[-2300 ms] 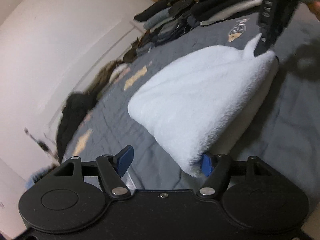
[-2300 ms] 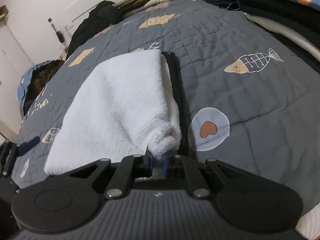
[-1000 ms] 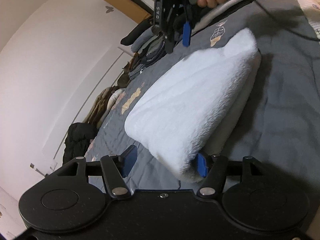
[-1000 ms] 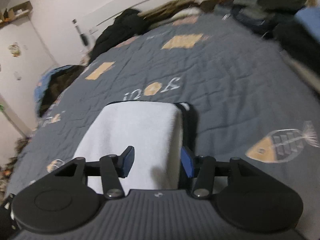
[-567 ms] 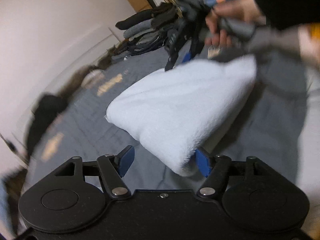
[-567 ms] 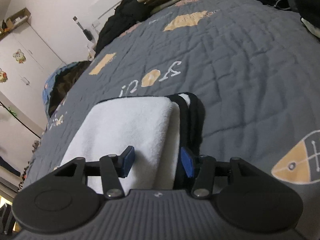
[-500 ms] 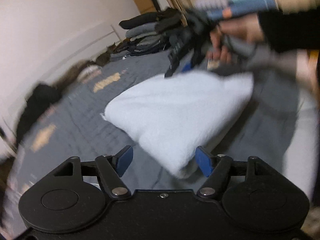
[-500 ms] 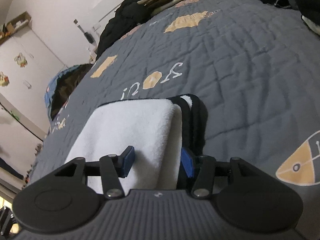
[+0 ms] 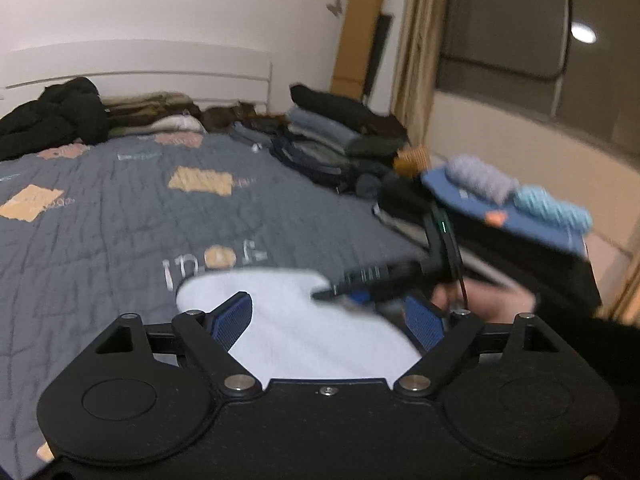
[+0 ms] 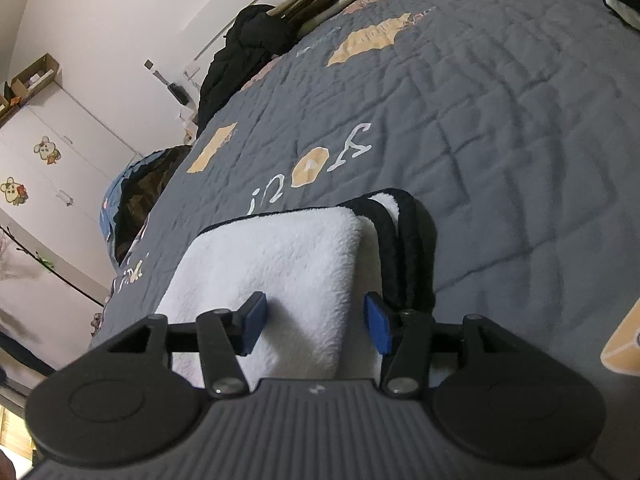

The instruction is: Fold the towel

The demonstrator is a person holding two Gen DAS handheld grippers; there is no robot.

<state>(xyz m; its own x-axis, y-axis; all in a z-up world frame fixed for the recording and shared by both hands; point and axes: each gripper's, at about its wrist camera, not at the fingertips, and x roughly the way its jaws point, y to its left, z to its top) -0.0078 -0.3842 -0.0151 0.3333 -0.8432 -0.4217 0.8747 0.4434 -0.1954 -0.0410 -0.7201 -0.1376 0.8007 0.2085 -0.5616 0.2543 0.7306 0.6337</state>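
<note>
Towel lies folded on the bed; left gripper fingers opening, right gripper fingers apart, both gripping nothing.

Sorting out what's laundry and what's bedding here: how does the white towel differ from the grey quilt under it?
The white towel is fluffy and plain with a black edge; the grey quilt is flat, stitched in squares, with tan patches and lettering. The towel is folded into a compact block; the quilt is spread across the bed. Both are soft fabric.
</note>
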